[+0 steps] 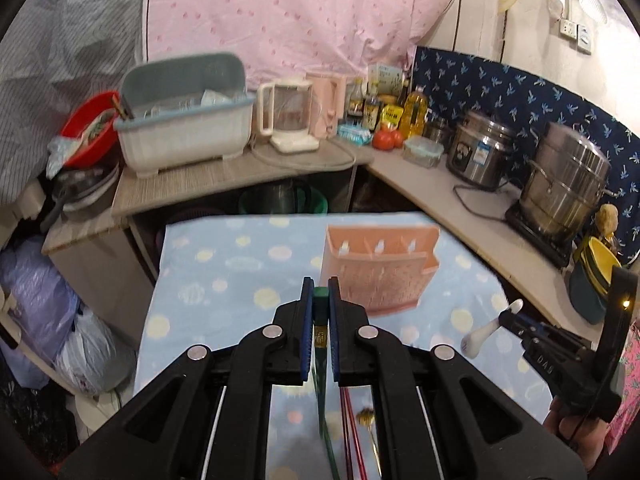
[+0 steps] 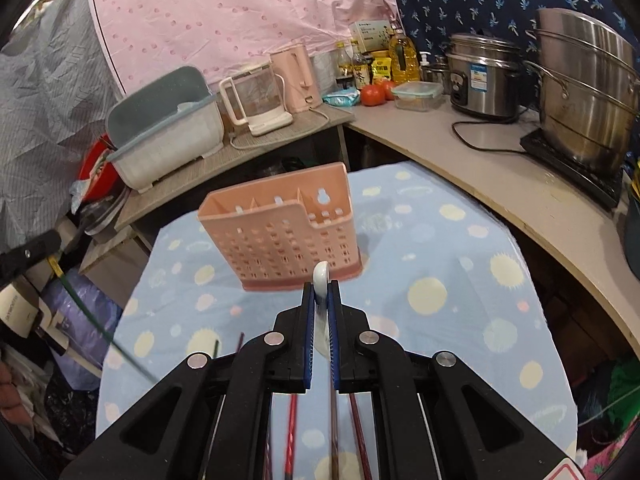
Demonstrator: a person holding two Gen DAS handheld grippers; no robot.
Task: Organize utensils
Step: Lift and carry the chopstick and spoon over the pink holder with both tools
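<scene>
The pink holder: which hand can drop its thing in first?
Probably the right. The right gripper holds the white spoon facing the pink holder squarely. The left gripper, with its green chopstick, faces the holder's left end.

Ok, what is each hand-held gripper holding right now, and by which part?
The left hand-held gripper is shut on a green chopstick near its top end. The right hand-held gripper is shut on a white spoon by its handle.
</scene>
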